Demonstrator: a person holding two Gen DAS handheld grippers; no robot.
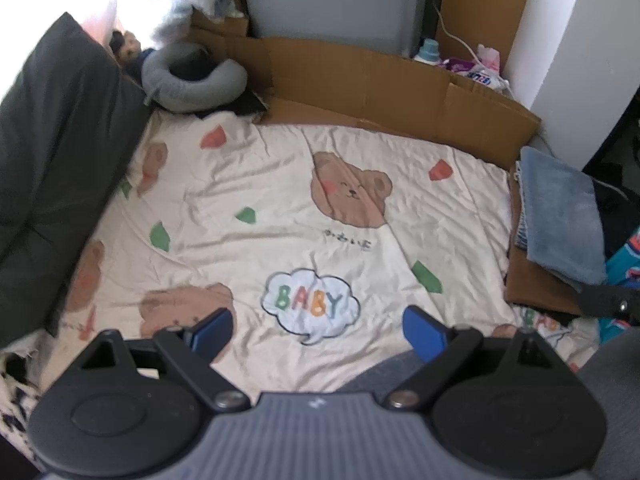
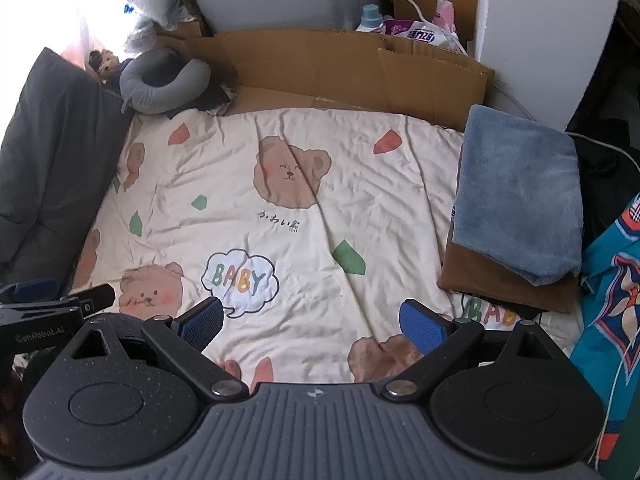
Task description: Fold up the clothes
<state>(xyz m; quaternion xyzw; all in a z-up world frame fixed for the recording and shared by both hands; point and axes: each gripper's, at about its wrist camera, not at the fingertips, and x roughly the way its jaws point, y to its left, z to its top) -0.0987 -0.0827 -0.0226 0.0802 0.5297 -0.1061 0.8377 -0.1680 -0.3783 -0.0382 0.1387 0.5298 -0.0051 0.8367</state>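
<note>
Folded clothes: a blue-grey fleece piece [image 2: 520,192] lies stacked on a brown garment [image 2: 500,288] at the right edge of the bed, its long axis running from the near side toward the cardboard wall; its rounded fold faces me. A teal printed garment [image 2: 612,300] lies unfolded just right of the stack. The stack rests on a cream bear-print sheet [image 2: 280,200] that covers the bed. A cardboard panel [image 2: 340,68] stands along the far edge; behind it I see a detergent bottle [image 2: 370,16] and a printed packet [image 2: 416,32], their container unclear. A grey neck pillow [image 2: 160,80] sits at the far left corner. My left hand-held gripper [image 1: 318,330] and right hand-held gripper [image 2: 312,320] hover over the sheet, jaws apart and empty.
</note>
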